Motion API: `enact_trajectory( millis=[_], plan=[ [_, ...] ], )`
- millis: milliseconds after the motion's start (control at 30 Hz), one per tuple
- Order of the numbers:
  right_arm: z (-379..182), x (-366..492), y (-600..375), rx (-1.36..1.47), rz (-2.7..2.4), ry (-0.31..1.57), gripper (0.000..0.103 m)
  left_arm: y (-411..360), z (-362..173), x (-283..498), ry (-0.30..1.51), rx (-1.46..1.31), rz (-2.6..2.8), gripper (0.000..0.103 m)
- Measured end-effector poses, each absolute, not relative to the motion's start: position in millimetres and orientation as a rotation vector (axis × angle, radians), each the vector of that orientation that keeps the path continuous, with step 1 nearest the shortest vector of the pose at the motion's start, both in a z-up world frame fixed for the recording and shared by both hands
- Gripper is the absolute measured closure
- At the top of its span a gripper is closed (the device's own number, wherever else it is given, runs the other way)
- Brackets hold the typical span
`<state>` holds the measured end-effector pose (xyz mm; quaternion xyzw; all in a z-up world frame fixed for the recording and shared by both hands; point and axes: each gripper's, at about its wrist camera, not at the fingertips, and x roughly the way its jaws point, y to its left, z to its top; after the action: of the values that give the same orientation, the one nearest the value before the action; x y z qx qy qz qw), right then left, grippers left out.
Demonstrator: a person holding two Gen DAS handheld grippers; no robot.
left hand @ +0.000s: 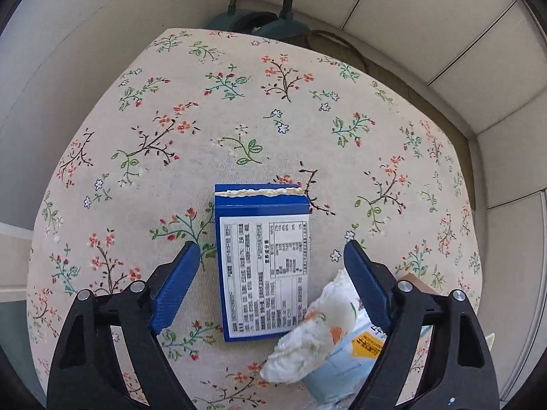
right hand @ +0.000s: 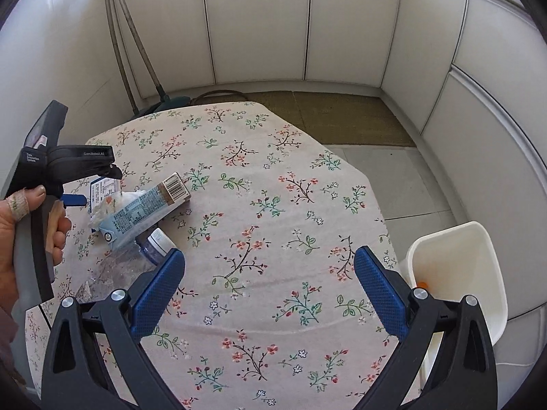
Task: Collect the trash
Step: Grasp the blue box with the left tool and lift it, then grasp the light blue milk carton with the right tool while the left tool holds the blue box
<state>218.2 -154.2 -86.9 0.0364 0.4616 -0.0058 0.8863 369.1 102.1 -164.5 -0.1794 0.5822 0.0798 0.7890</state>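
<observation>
Worktop (left hand: 307, 78) carries the blue box (left hand: 263, 266) between the left claw (left hand: 271, 256) pads, jaws apart and untouching, crumpled tissue (left hand: 307, 335) hiding its corner, while the right claw (right hand: 270, 266) stands apart, empty.

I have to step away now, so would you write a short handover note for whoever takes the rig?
Left gripper: open, straddling the blue box lying flat on the floral tablecloth, pads not touching it.
Right gripper: open, empty, above bare cloth.
Trash pile, left part of the table: blue box, crumpled tissue, light-blue carton, small bottle, clear plastic wrap.
White bin stands off the table's right edge, with only a small orange bit visible inside.
Left: every item still needs binning, likely the blue box first.
</observation>
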Motion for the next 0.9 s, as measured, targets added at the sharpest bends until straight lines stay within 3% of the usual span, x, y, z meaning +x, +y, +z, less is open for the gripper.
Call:
enact_trajectory(
  millis=[67,133,367,700,900],
  plan=[
    [-90,223,-156,0.111,0.000,0.981,0.007,104,-175,373,1.298,-0.386,0.168,0.040],
    [-95,227,-157,0.142,0.016,1.004,0.007,110,-180,372,1.308,-0.392,0.170,0.047],
    [-107,243,-148,0.238,0.091,1.068,0.007,136,-145,329,1.167,-0.446,0.137,0.050],
    [-147,310,-137,0.686,0.211,1.275,0.007,134,-51,218,0.928,-0.463,0.054,0.049],
    [-159,339,-118,0.745,0.209,1.308,0.007,123,-37,185,0.880,-0.507,-0.012,0.049]
  ],
)
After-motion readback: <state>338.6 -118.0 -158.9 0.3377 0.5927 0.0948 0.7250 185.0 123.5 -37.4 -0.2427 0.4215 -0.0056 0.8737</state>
